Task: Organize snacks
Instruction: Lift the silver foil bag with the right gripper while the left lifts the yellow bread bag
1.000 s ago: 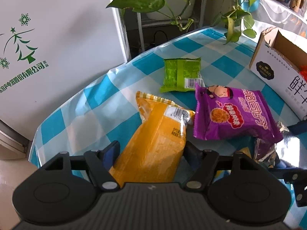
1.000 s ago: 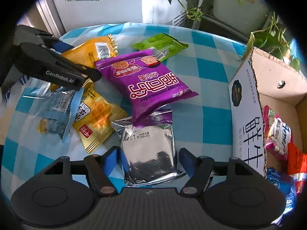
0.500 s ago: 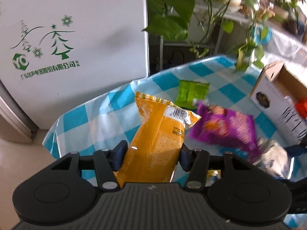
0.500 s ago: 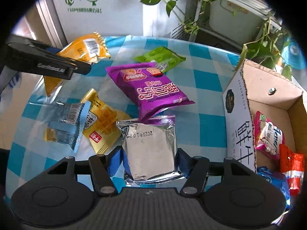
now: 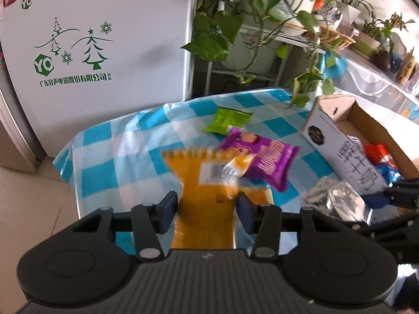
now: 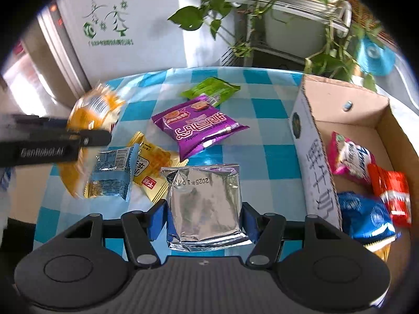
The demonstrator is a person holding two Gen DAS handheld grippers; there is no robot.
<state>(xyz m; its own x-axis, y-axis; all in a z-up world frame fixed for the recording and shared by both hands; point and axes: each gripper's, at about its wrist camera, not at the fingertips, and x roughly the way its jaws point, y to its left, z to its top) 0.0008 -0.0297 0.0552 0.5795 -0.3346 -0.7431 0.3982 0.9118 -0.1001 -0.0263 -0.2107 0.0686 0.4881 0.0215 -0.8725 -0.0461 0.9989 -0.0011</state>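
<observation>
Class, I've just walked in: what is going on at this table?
A person is sorting snacks with a claw in each hand. The left claw grips an orange packet, lifted off the checked tablecloth. The right claw grips a silver foil packet. A cardboard box on the right already holds several snacks. A purple packet, a green packet and two small packets remain on the table.

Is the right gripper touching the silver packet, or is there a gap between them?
Touching. In the right wrist view both blue pads of the right gripper press against the side edges of the silver packet, with no gap visible.
</observation>
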